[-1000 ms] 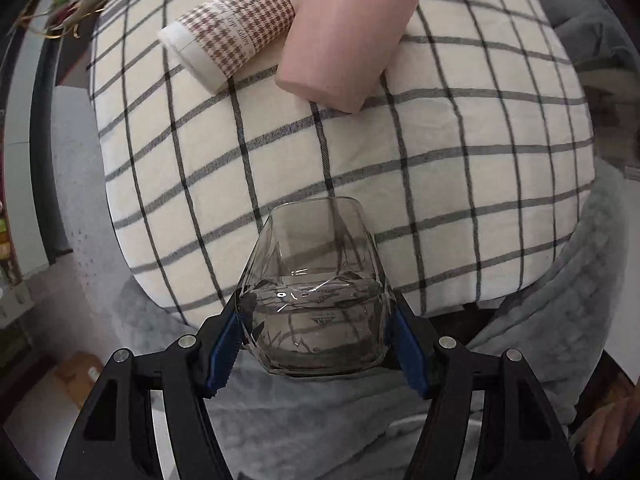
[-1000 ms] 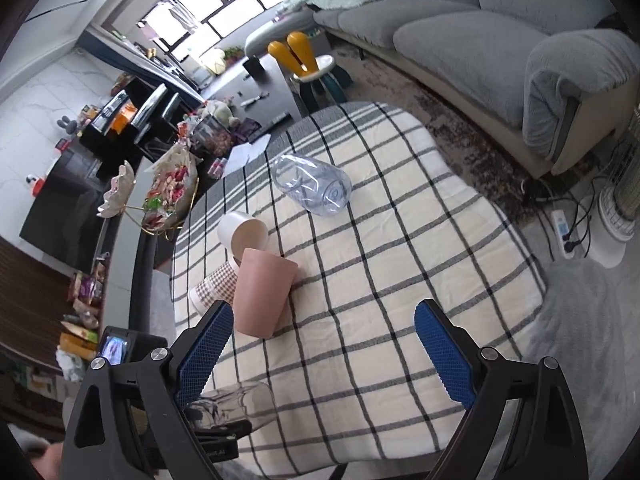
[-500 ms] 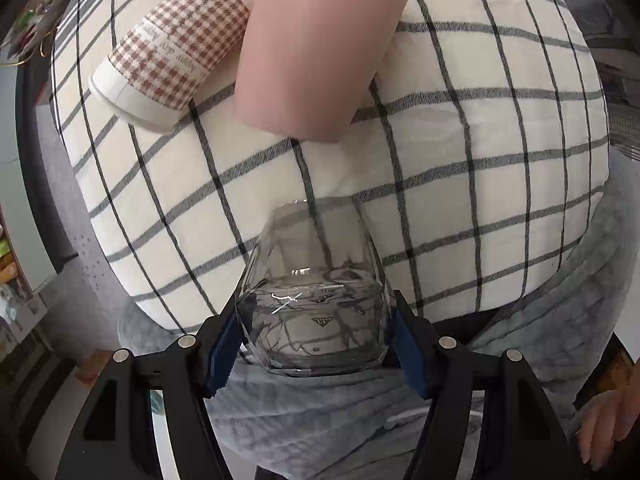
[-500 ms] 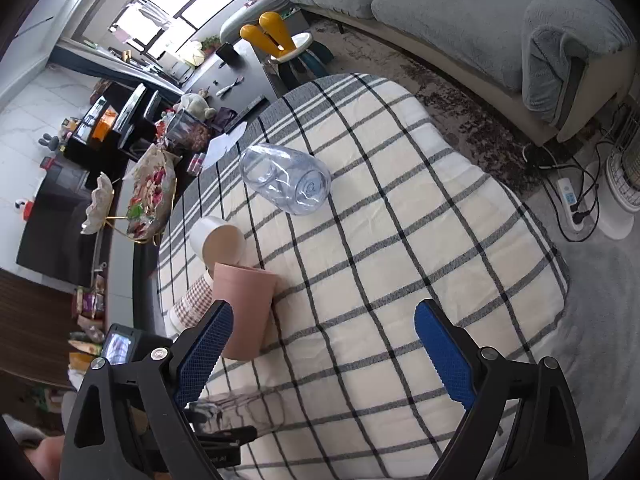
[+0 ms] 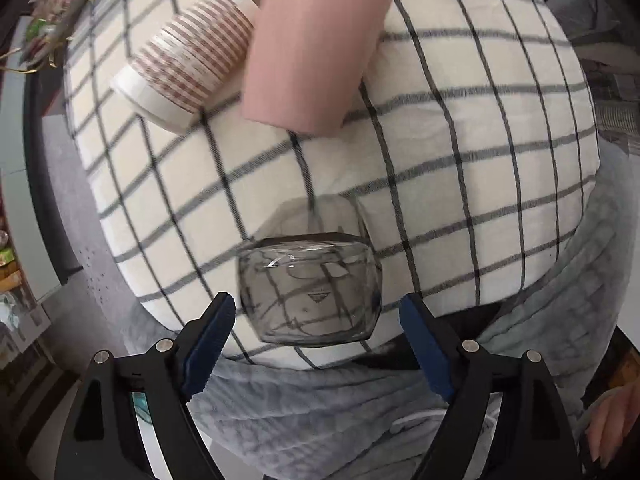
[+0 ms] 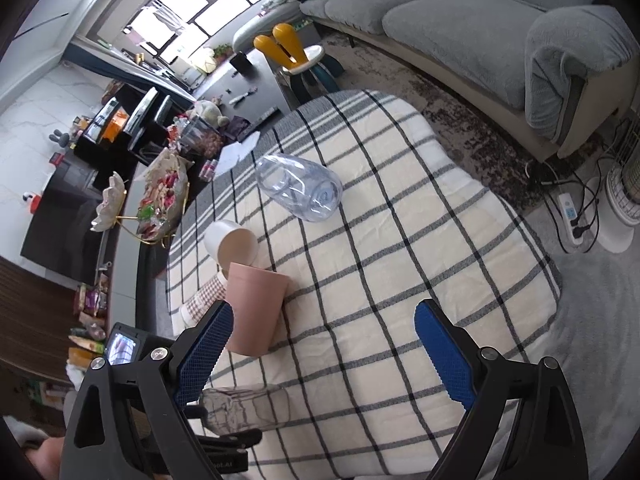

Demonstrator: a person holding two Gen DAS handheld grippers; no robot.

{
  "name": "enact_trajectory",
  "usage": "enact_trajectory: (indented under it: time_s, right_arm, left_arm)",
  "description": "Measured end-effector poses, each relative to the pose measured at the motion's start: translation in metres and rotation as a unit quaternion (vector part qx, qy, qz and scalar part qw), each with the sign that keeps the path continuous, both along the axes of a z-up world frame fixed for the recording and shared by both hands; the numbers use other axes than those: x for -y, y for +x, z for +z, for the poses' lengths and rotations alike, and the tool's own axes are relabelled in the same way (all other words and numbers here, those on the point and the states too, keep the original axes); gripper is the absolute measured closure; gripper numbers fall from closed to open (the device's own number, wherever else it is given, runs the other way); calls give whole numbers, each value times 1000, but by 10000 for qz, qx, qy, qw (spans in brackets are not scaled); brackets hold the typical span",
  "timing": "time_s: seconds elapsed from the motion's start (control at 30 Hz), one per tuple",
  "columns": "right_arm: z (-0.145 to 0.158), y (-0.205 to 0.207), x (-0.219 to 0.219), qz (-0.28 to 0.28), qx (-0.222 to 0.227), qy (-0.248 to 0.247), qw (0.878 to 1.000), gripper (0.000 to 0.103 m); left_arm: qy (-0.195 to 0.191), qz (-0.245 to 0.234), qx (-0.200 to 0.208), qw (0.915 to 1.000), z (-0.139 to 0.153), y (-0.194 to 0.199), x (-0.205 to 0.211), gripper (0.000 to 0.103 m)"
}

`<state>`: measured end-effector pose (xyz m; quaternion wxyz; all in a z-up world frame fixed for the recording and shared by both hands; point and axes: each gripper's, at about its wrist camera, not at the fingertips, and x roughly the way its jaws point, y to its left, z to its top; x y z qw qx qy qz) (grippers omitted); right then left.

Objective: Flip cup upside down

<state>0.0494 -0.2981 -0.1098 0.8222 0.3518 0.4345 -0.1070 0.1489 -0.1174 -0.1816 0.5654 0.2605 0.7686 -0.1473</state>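
Observation:
A clear smoky glass cup (image 5: 310,284) rests on the checked tablecloth (image 5: 460,152) near its front edge, its thick base toward me. My left gripper (image 5: 316,332) is open around it, blue pads apart from its sides. The glass also shows in the right wrist view (image 6: 248,406) at the lower left, beside the left gripper. My right gripper (image 6: 320,356) is open and empty, held high above the table.
A pink cup (image 5: 312,48) and a checked paper cup (image 5: 188,68) lie on their sides behind the glass. A cream cup (image 6: 234,242) and a clear blue-tinted jar (image 6: 300,188) lie farther back. A grey blanket (image 5: 320,412) hangs below the table edge. A sofa (image 6: 480,20) stands beyond.
My left gripper has opened and let go of the glass, which now sits on the cloth. The left gripper has moved forward over the table. The right gripper stays open.

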Motion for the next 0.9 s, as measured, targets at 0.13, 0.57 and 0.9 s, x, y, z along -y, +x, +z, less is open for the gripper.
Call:
enact_trajectory:
  time_s: [0.13, 0.57, 0.9]
  right_arm:
    - [15, -9, -9, 135, 159, -185, 9996, 11]
    - [68, -71, -65, 730, 873, -2140, 9702, 9]
    - [68, -110, -96, 974, 869, -2562, 9578, 6]
  left_arm:
    - [-363, 14, 754, 9965, 36, -12, -7, 18]
    - [-1503, 1398, 4021, 8923, 123, -112, -88, 11]
    - [-1580, 1508, 5211, 8251, 146, -164, -118, 2]
